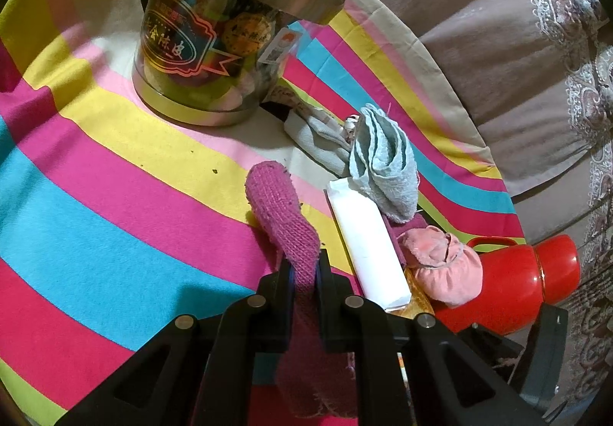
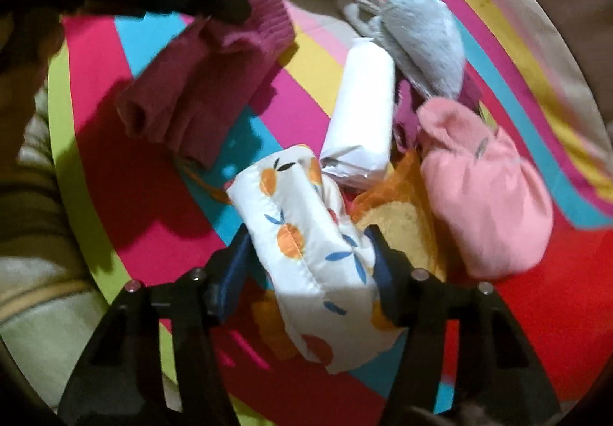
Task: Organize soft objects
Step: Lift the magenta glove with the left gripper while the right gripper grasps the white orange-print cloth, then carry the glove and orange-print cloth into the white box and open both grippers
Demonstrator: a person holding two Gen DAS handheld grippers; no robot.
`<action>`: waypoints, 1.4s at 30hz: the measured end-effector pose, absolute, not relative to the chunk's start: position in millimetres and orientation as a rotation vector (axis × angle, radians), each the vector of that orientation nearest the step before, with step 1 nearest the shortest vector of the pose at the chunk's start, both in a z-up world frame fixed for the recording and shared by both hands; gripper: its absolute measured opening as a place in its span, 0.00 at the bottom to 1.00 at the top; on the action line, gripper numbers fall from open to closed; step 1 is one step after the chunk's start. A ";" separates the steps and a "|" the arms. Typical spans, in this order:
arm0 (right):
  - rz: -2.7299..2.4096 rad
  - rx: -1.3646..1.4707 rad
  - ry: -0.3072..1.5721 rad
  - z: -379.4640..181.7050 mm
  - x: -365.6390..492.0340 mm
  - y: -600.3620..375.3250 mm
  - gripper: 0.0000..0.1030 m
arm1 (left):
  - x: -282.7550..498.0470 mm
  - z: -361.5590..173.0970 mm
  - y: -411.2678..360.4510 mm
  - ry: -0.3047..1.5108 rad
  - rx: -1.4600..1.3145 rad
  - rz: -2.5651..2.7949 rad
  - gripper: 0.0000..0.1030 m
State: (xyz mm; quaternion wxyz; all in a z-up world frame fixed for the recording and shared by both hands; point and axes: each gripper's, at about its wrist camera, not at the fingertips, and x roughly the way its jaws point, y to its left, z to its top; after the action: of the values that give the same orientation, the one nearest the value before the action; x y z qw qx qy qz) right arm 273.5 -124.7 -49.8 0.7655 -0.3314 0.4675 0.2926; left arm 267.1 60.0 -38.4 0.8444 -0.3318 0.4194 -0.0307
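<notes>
The left claw (image 1: pixel 302 272) pinches a purple knit cloth (image 1: pixel 281 211) that sticks up toward 12 o'clock. At 2 o'clock lie a white packet (image 1: pixel 364 246) and a blue towel (image 1: pixel 383 165). The right claw (image 2: pixel 310 249) squeezes a puffy white pouch with oranges (image 2: pixel 302 246). A pink soft toy (image 2: pixel 482 188) sits at 2 o'clock on the striped cloth (image 2: pixel 145 196).

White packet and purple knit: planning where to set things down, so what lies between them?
Only bare striped cloth separates the white packet from the purple knit held in the left gripper, seen in the left wrist view.
</notes>
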 end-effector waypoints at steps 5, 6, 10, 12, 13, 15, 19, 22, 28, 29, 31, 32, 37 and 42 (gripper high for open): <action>0.577 -0.549 1.021 -38.7 273.8 -135.5 0.49 | 265.4 -37.7 60.1 0.877 -0.711 -0.068 0.10; 0.568 -0.531 1.018 -37.0 273.9 -139.8 0.48 | 265.0 -37.0 59.6 0.874 -0.711 -0.068 0.10; 0.528 -0.474 0.999 -31.5 272.6 -143.6 0.47 | 263.0 -30.8 57.3 0.848 -0.710 -0.087 0.10; 0.511 -0.427 0.978 -25.0 268.6 -148.7 0.46 | 261.9 -26.5 56.3 0.829 -0.709 -0.099 0.10; 0.500 -0.404 0.971 -21.7 265.2 -150.6 0.46 | 260.8 -23.3 54.9 0.817 -0.706 -0.106 0.10; 0.483 -0.359 0.953 -14.6 255.1 -155.5 0.46 | 259.7 -18.8 52.4 0.800 -0.698 -0.116 0.10; 0.452 -0.290 0.929 -3.5 246.1 -169.0 0.46 | 255.2 -7.5 43.6 0.762 -0.684 -0.146 0.10; 0.428 -0.244 0.909 5.6 238.2 -179.2 0.46 | 249.9 3.8 32.5 0.733 -0.666 -0.172 0.10; 0.385 -0.159 0.884 18.1 222.7 -204.5 0.46 | 237.2 23.4 14.3 0.685 -0.649 -0.217 0.10; 0.372 -0.139 0.881 20.0 218.8 -211.9 0.46 | 236.3 25.6 10.4 0.683 -0.648 -0.226 0.10; 0.355 -0.115 0.879 21.6 218.9 -224.4 0.46 | 231.3 30.5 -0.4 0.682 -0.638 -0.249 0.10; 0.345 -0.105 0.878 22.7 217.4 -229.9 0.46 | 229.2 31.7 -5.0 0.684 -0.637 -0.261 0.10; 0.278 -0.045 0.870 28.3 196.4 -266.8 0.46 | 215.4 43.1 -40.9 0.709 -0.603 -0.342 0.10; 0.198 0.014 0.871 29.5 173.4 -309.5 0.46 | 206.8 47.7 -86.8 0.773 -0.550 -0.412 0.10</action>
State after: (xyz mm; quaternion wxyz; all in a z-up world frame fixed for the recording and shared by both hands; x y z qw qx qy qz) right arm 173.4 -309.5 29.5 0.9018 0.0068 0.4213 0.0955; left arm 206.8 -86.8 47.7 0.8692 -0.2629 0.3694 -0.1971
